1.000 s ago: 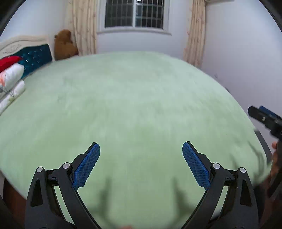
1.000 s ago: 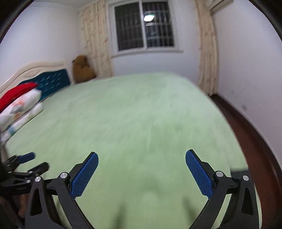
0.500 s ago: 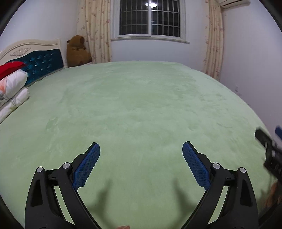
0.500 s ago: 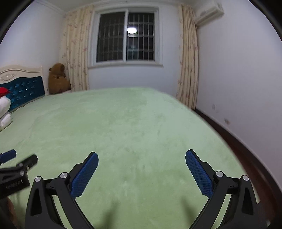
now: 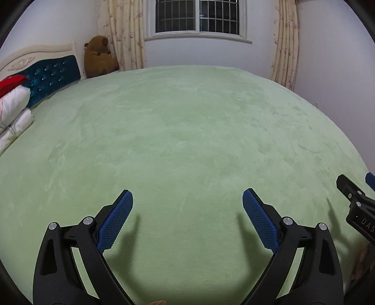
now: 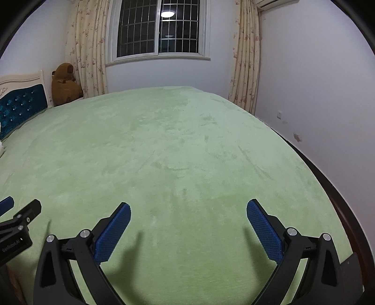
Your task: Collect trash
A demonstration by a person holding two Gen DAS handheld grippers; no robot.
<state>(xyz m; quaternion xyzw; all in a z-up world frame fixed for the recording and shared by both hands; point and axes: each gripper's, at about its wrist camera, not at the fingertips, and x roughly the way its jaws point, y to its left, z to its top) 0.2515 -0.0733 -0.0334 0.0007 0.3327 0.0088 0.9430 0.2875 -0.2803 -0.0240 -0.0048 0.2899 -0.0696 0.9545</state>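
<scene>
No trash shows in either view. My left gripper [image 5: 187, 199] is open and empty, its blue pads [image 5: 116, 219] spread wide above the near part of a green bed cover [image 5: 187, 131]. My right gripper [image 6: 188, 211] is also open and empty over the same cover [image 6: 175, 152]. The right gripper's tip shows at the right edge of the left wrist view [image 5: 356, 201]. The left gripper's tip shows at the left edge of the right wrist view [image 6: 21, 218].
A blue tufted headboard [image 5: 51, 77] and stacked pillows [image 5: 14, 110] stand at the left. A brown teddy bear [image 5: 99, 57] sits in the far corner by the curtains and barred window [image 5: 199, 16]. The wall [image 6: 316, 105] and dark floor strip [image 6: 339, 199] run along the right.
Both grippers have tilted upward, so more of the window and walls shows now. The earlier motion blur has gone. Both stay open and empty.
</scene>
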